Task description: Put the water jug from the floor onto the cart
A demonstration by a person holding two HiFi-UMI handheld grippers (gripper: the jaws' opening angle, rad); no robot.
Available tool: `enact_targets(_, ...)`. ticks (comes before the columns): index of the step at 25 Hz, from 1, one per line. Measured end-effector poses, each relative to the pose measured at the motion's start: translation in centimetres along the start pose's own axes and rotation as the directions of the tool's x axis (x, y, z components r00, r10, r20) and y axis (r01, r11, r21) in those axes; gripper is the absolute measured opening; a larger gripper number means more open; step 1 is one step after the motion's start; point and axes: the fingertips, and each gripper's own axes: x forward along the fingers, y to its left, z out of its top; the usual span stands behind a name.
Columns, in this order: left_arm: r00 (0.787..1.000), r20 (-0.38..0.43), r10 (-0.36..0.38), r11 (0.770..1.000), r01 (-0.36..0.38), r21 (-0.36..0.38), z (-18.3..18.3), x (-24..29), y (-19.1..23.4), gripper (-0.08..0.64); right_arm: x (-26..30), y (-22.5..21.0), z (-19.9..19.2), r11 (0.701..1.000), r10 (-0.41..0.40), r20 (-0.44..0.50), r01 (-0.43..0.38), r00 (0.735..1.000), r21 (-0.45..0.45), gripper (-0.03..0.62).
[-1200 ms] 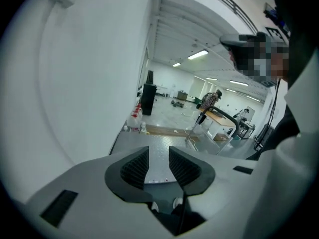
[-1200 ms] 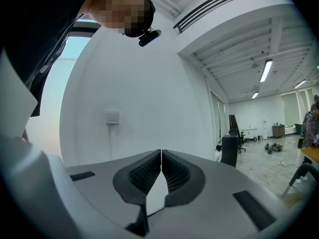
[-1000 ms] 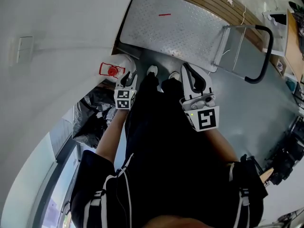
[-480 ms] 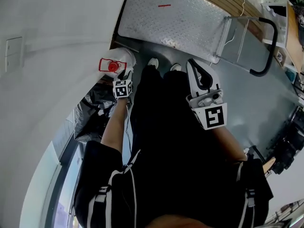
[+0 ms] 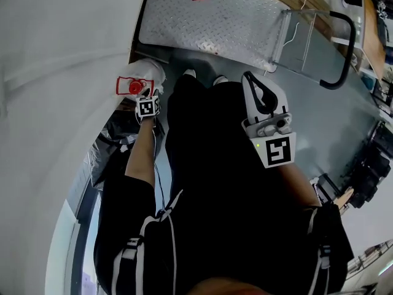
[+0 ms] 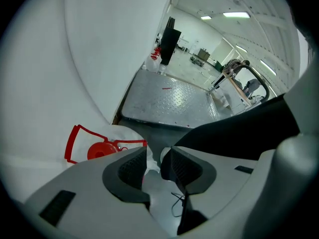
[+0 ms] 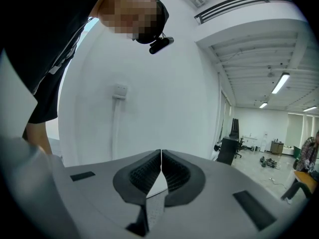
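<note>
Red-capped water jug (image 6: 99,151) — just beside left gripper (image 6: 153,157), jaws opening, empty.

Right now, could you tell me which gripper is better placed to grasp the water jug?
Left. The left gripper, jaws opening and empty, sits beside the red handle of the water jug; the right gripper, shut, faces the wall.

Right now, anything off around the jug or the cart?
Nothing stands out. The water jug stands on the floor by the wall, red cap up, no spill visible. The cart deck shows only a small red mark. The left hand-held gripper is near the jug, jaws opening, gripping nothing.
</note>
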Motion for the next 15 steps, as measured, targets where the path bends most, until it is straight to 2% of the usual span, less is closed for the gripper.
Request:
enact_targets(5, 0.998, -0.062, 0.018, 1.000, -0.019, -0.024, -1.7, 2.2, 1.8, 0.147, 0.5, 0.0, -1.6, 1.000, 0.013, -0.038, -0.013, 0.999, 0.010, 0.020)
enact_targets(15, 0.997, -0.066, 0.034, 0.999, -0.036, -0.031, -2.1, 4.7, 3.5, 0.147, 3.6, 2.2, -4.4, 0.996, 0.093, -0.061, -0.093, 0.994, 0.001, 0.019)
